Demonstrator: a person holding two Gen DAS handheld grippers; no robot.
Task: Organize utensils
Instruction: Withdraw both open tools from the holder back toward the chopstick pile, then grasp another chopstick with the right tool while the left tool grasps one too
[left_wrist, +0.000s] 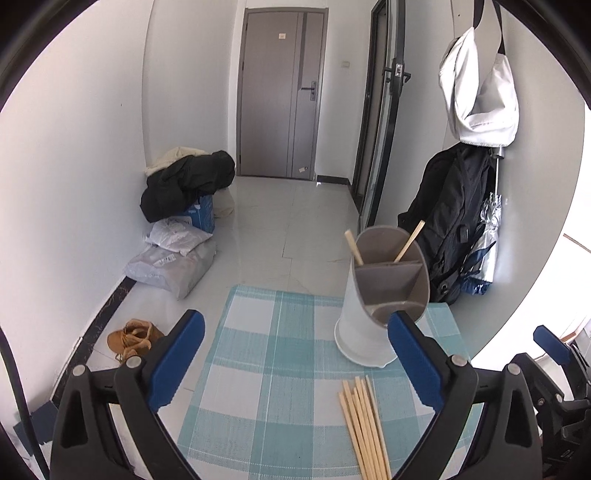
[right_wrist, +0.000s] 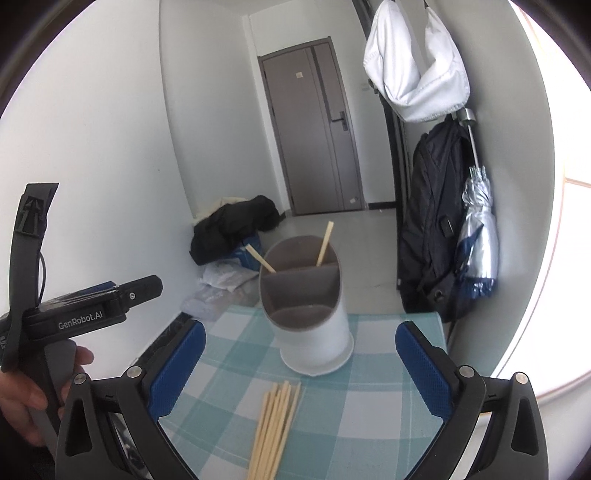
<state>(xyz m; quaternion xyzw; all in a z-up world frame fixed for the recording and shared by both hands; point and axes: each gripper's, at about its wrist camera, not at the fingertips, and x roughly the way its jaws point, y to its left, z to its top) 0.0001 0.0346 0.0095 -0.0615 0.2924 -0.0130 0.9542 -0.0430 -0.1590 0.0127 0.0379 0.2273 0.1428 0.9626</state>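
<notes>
Both my grippers idle over checked table: left gripper (left_wrist: 295, 365) fingers spread wide, holding nothing; right gripper (right_wrist: 299, 365) likewise wide, holding nothing. Loose chopstick bundle (right_wrist: 275, 428) lies flat on teal-and-white cloth (right_wrist: 369, 402) near front edge, between right fingers. Utensil holder (right_wrist: 308, 310) stands upright just beyond bundle, toward far edge. I see two chopsticks (right_wrist: 324, 243) leaning in its rear compartment, tips splayed apart.
</notes>
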